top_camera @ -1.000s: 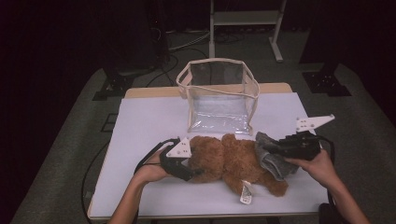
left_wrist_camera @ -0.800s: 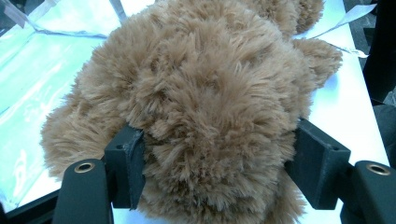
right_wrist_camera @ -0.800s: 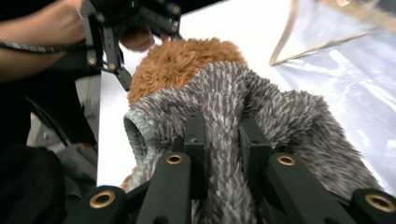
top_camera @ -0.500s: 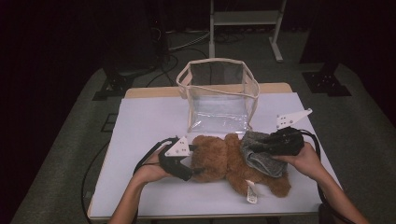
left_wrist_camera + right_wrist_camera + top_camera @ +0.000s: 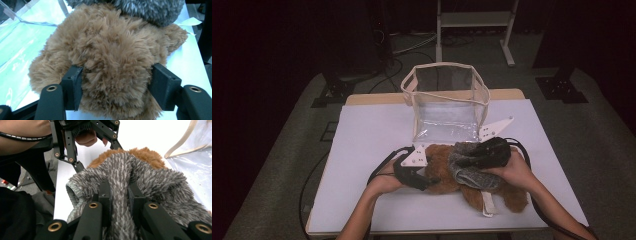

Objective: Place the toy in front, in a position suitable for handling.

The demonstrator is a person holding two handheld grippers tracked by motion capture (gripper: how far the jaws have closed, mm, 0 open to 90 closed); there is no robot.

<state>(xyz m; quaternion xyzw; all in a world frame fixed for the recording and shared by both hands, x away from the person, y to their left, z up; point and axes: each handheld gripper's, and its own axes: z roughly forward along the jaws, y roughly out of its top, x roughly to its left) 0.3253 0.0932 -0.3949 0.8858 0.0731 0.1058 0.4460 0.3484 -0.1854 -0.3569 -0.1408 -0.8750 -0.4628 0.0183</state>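
Teddy bear (image 5: 447, 172), brown plush, lies on its side on your white counter (image 5: 362, 145), just in front of the clear bag.
Grey knit garment (image 5: 469, 167), fuzzy, drawn over the bear's middle; ribbed hem (image 5: 72, 192) gapes open toward your left hand.
Right tool (image 5: 119, 192): jaws nearly together, pinching a fold of the grey knit between the pads.
Left tool (image 5: 116, 88): jaws have just been closing; they now press into the bear's brown fur from both sides, holding it.
White tag (image 5: 487, 202) sticks out from the bear toward you.
Clear bag (image 5: 447, 100), cream-trimmed, stands upright and open-topped behind the bear, near the counter's far edge.
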